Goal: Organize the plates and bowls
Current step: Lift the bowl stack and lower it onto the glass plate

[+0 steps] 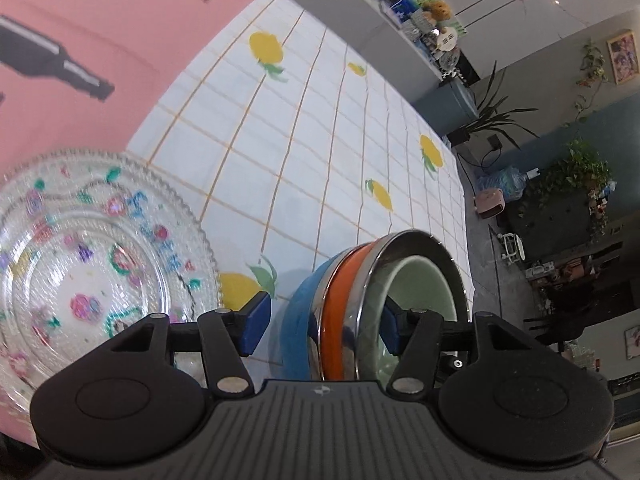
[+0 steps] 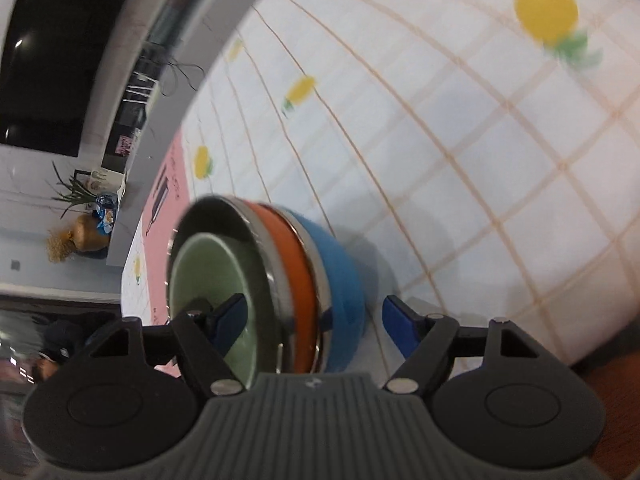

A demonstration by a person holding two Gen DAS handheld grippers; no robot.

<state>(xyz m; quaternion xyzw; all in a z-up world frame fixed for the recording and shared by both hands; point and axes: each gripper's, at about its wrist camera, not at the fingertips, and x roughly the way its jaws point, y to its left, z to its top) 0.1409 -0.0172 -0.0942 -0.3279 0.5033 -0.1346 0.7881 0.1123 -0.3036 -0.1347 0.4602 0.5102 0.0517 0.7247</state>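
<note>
A nested stack of bowls sits on the lemon-print tablecloth (image 1: 320, 140): a blue bowl (image 1: 298, 320) outermost, then an orange one (image 1: 334, 312), a steel one (image 1: 400, 240) and a pale green one (image 1: 424, 288) innermost. My left gripper (image 1: 324, 320) is open and straddles the stack's wall, with one pad outside the blue bowl and clear of it, the other inside the green bowl. From the opposite side my right gripper (image 2: 314, 316) is also open astride the stack (image 2: 340, 272), one finger inside the green bowl (image 2: 208, 272). A flower-painted glass plate (image 1: 92, 260) lies left of the stack.
A pink mat (image 1: 80, 80) printed with a bottle covers the table beyond the glass plate. The table's far edge (image 1: 460, 200) drops to a floor with potted plants (image 1: 580, 172) and clutter. A grey counter (image 1: 360, 20) runs behind the table.
</note>
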